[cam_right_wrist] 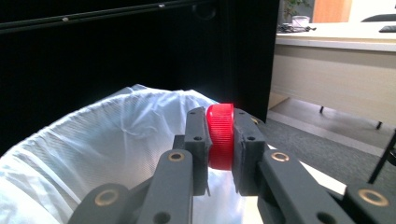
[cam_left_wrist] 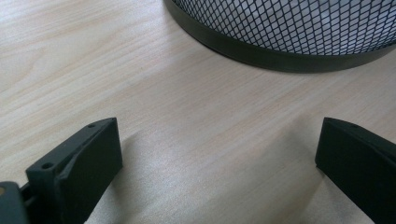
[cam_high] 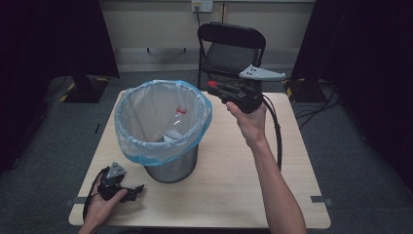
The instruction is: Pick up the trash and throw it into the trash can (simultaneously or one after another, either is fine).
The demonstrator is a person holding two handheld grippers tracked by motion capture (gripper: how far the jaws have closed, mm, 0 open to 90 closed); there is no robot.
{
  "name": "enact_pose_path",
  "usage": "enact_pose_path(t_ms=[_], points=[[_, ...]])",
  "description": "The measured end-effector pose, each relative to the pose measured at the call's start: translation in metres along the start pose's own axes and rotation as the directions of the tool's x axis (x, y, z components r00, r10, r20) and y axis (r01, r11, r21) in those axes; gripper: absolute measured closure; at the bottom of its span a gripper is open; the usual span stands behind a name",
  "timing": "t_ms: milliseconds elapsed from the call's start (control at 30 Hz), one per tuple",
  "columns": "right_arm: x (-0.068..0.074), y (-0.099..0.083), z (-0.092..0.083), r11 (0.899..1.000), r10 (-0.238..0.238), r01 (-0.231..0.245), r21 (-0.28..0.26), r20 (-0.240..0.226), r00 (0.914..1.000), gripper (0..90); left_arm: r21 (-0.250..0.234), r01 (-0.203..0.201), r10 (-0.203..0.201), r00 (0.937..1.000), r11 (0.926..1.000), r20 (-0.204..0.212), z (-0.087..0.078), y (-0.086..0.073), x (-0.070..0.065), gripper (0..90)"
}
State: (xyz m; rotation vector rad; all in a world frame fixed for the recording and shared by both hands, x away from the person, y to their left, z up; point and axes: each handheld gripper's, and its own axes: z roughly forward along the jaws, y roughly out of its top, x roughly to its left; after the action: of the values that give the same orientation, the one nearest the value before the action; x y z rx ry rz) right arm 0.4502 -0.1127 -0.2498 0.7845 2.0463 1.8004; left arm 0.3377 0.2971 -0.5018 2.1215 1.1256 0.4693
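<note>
here the right gripper (cam_high: 212, 87) is raised at the far right side of the bin (cam_high: 163, 127), its jaws closed on a red cap (cam_right_wrist: 221, 135). in the right gripper view the cap sits on edge between the two jaws, ribbed rim facing the camera, just above the liner (cam_right_wrist: 102, 144). in the high view the cap (cam_high: 212, 86) is at the gripper's tip, just outside the bin's rim. the grey plate (cam_high: 261, 73) tops that gripper and its cable (cam_high: 277, 131) trails down beside the forearm.

the bin is mesh, lined with a clear bag edged in blue, standing on the table (cam_high: 229, 165). a clear bottle (cam_high: 174, 127) lies inside it.

the left gripper (cam_high: 138, 189) rests low on the table near the bin's base, jaws wide apart with bare wood between them. the left gripper view shows the mesh base (cam_left_wrist: 289, 32) just ahead.

a folding chair (cam_high: 230, 48) stands beyond the table.
</note>
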Motion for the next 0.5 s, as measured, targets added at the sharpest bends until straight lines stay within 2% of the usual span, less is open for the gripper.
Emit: enact_pose_path(t_ms=[500], points=[[0.027,0.012,0.027,1.0,-0.026,0.026,-0.007,-0.077,0.9967,79.7,0.0,0.0,0.0,1.0,1.0,0.0,0.0,0.0,0.0,0.0]])
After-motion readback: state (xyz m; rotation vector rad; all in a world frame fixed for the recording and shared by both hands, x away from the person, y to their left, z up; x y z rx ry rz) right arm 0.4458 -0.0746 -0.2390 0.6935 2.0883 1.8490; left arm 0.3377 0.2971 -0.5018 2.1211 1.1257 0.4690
